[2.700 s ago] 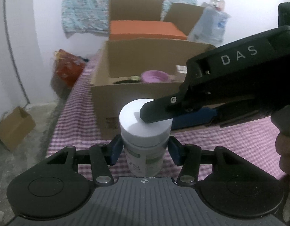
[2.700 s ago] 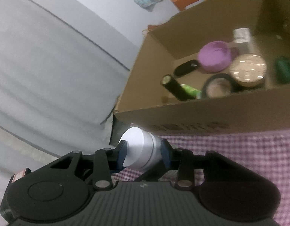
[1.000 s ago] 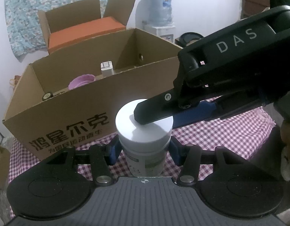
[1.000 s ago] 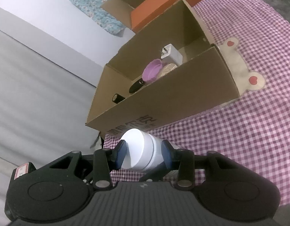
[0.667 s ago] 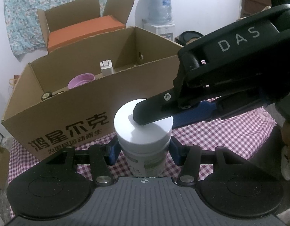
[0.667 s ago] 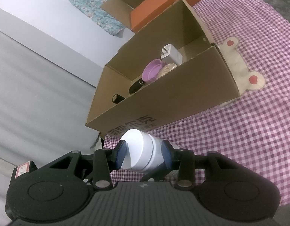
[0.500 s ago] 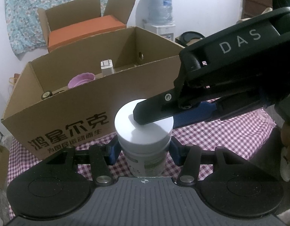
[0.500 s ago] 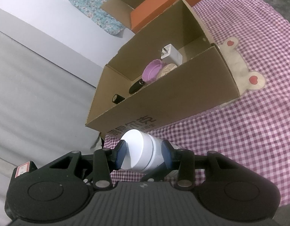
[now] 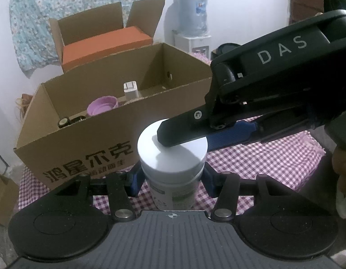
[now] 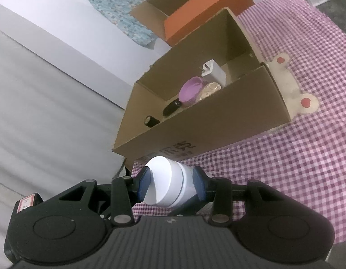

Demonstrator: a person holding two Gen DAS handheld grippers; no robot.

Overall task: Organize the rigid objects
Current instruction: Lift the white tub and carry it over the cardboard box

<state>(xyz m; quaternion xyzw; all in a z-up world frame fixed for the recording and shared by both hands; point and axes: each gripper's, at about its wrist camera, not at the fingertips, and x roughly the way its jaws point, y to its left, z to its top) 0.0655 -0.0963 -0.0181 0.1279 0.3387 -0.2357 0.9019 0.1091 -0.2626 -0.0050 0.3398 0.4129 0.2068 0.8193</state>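
Below, both claws clamped on one white-lidded jar (image 9: pixel 171 157). Left claw (image 9: pixel 171 179) pinching the jar's body just under the lid, blue pads (image 9: pixel 135 180) pressed against either side; jar upright in that view, label partly readable but too blurred to name. Right claw (image 10: pixel 170 182) squeezing the white lid (image 10: pixel 160 183) from the sides, seen at a tilt through its own camera; in the left wrist view, one black finger (image 9: pixel 186 130) lying across the lid's top, "DAS" printed on the housing behind. Jar held above the purple-and-white checked cloth (image 10: pixel 296 157) covering the worktop, just in front of an open cardboard box (image 9: pixel 87 134) with printed characters on its near wall. Inside the box: a purple round lid or cup (image 10: pixel 191 89), a white charger plug (image 10: pixel 214 71) standing up, a pale gold round tin (image 10: pixel 211 88) partly hidden, a black tube (image 10: pixel 171 107), a dark cylinder (image 10: pixel 150 121) near the left corner. Behind, a second cardboard box (image 9: pixel 87 29) with flaps up, an orange box (image 9: pixel 105 42) in it. Further back in the left wrist view, a water dispenser bottle (image 9: pixel 192 11) against the wall and a floral cloth (image 9: pixel 49 6) hanging. On the checked cloth beside the first box, a cream mat with red hearts (image 10: pixel 294 89).
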